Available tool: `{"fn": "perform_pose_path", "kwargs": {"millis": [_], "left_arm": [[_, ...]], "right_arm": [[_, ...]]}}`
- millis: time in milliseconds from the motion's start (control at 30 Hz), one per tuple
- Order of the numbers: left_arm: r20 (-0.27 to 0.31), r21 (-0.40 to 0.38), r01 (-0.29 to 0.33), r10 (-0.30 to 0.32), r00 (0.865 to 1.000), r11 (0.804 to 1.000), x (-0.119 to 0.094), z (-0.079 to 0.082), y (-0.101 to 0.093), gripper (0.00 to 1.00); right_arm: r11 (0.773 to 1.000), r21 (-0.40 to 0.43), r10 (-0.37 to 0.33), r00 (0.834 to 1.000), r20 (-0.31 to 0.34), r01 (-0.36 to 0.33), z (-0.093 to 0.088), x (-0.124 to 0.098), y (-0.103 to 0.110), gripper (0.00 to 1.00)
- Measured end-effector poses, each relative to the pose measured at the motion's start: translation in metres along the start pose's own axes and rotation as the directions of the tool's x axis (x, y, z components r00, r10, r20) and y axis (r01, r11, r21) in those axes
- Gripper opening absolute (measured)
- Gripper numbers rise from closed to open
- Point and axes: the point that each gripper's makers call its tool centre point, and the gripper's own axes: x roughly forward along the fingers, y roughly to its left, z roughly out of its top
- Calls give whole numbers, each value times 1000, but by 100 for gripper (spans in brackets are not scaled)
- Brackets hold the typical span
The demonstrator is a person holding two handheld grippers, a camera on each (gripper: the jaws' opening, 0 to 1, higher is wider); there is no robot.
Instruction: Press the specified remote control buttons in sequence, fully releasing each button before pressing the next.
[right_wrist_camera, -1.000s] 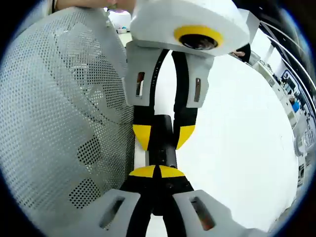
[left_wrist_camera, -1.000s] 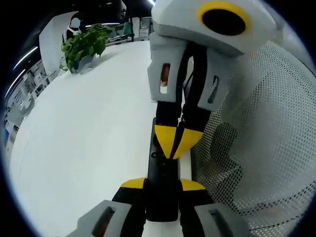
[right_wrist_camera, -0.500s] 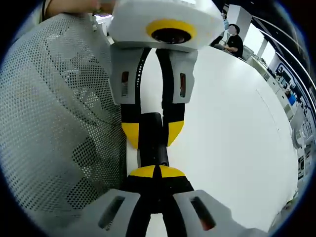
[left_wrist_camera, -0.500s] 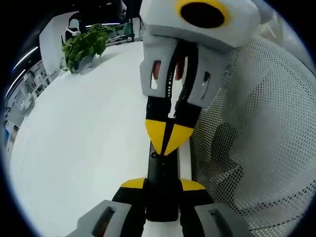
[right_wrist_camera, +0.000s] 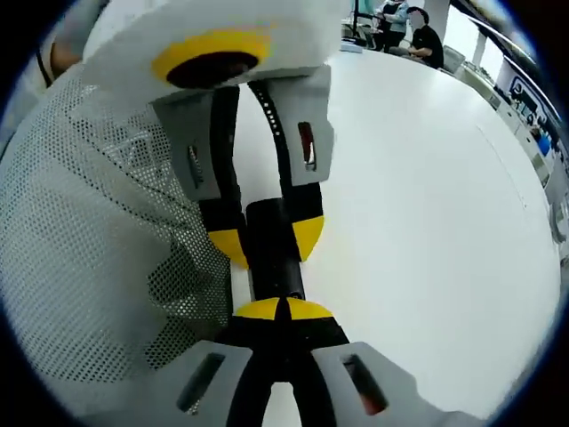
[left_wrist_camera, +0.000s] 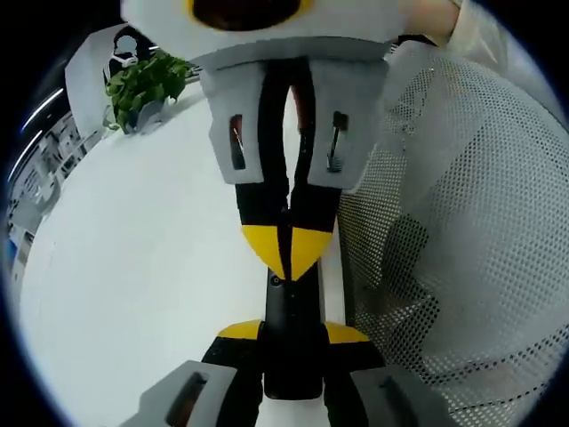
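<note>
A black remote control (left_wrist_camera: 291,360) lies lengthwise between the yellow-tipped jaws of my left gripper (left_wrist_camera: 292,333), which is shut on its near end. My right gripper (left_wrist_camera: 286,253) comes in from above with its two yellow tips pressed together, their point resting on the remote's far part. In the right gripper view, my right gripper (right_wrist_camera: 280,310) is shut with its tips on top of the remote (right_wrist_camera: 274,267). Beyond it, the left gripper (right_wrist_camera: 267,240) clamps the remote from both sides.
A white table (left_wrist_camera: 133,267) spreads to the left, with a potted green plant (left_wrist_camera: 147,84) at its far edge. White perforated mesh (left_wrist_camera: 462,222) stands close beside the remote. People sit at the table's far end (right_wrist_camera: 427,40).
The right gripper's body has swung left and closer over the left gripper's camera, while its shut tips stay on the remote. The left gripper keeps its hold.
</note>
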Motion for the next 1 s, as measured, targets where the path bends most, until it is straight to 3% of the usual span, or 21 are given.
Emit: {"fn": "perform_pose_path", "kwargs": {"millis": [200,267,333,500,600,767,933,1000], "left_arm": [[5,8,-4,4,1000,1000,0,0,0,24],[-4,14,-6,6,1000,1000,0,0,-1,24],[-4,12,-6,6,1000,1000,0,0,-1,24],[9,3,-5,5,1000,1000,-1,0,-1,24],[32,-10,-1,1,1000,1000,-2,-1,0,24],[17,23,-7,6,1000,1000,-1,0,-2,24],[39,27,-8,7,999,1000,-2,-1,-1,24],[54,28,-10,8,999,1000,-2,-1,-2,24]], "right_arm": [[997,82,-2,995,97,-5,2,-2,-2,0],[995,94,-44,995,91,35,-1,-3,-9,0],[996,89,-32,996,87,24,0,-3,-8,0],[997,79,1,1000,18,-3,1,-2,-8,0],[992,122,34,999,-22,-31,1,-1,-9,0],[970,234,86,990,-108,-59,1,0,-9,0],[953,297,128,966,-223,-57,0,2,-9,0],[927,373,147,955,-257,-43,0,3,-9,0]]}}
